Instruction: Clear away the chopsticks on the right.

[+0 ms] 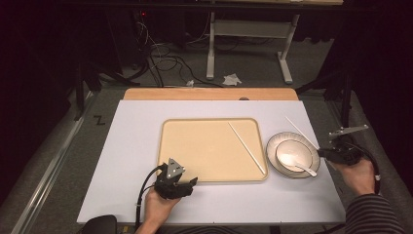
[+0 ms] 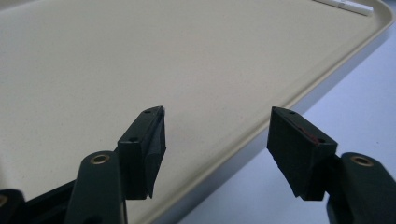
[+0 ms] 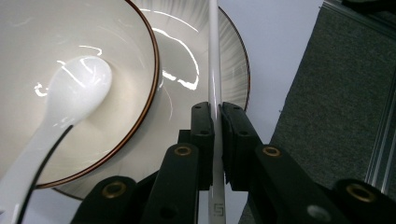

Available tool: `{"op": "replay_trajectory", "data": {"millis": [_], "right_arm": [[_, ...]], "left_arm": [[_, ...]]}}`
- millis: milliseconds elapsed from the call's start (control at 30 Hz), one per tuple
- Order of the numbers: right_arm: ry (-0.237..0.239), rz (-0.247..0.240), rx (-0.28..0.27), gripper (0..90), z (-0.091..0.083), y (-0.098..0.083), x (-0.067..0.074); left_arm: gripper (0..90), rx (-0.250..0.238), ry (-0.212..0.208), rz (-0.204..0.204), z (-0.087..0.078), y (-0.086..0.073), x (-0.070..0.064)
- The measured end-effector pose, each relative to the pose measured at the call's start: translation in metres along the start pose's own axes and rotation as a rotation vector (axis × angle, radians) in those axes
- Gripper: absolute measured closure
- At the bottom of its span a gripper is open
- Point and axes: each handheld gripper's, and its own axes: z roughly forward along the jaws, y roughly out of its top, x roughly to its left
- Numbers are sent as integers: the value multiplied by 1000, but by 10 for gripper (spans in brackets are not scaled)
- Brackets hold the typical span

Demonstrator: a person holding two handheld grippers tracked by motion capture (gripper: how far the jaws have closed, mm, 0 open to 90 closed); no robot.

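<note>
Right gripper (image 3: 217,122): jaws clamping a white chopstick (image 3: 214,56), hovering at the bowl's (image 1: 292,155) 3 o'clock.
Left gripper (image 2: 217,135): jaws standing apart, hovering over the tray's (image 2: 261,135) 7 o'clock rim.

Black grippers, brass screws, black cables, striped sleeve (image 1: 372,214).

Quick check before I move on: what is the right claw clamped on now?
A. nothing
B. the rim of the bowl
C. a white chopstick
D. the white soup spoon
C: in the right gripper view the right claw has its jaws closed on a white chopstick, while the spoon lies in the bowl.
</note>
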Motion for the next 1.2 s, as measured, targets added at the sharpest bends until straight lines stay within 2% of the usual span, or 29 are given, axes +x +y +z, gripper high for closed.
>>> {"op": "replay_trajectory", "data": {"millis": [200, 533, 700, 767, 1200], "right_arm": [[-26, 19, -36, 858, -14, -7, 0], [-42, 41, -90, 858, -37, -18, 6], [-38, 34, -126, 857, -51, -20, 15], [-39, 31, -137, 857, -55, -19, 20], [-16, -14, -175, 856, -76, -19, 52]], "left_arm": [[376, 11, -22, 7, 6, 0, -3], [377, 34, -57, 22, 14, 0, -8], [377, 39, -72, 34, 15, 0, -10], [377, 36, -74, 26, 16, 1, -10], [377, 43, -87, 25, 22, 1, -11]]}}
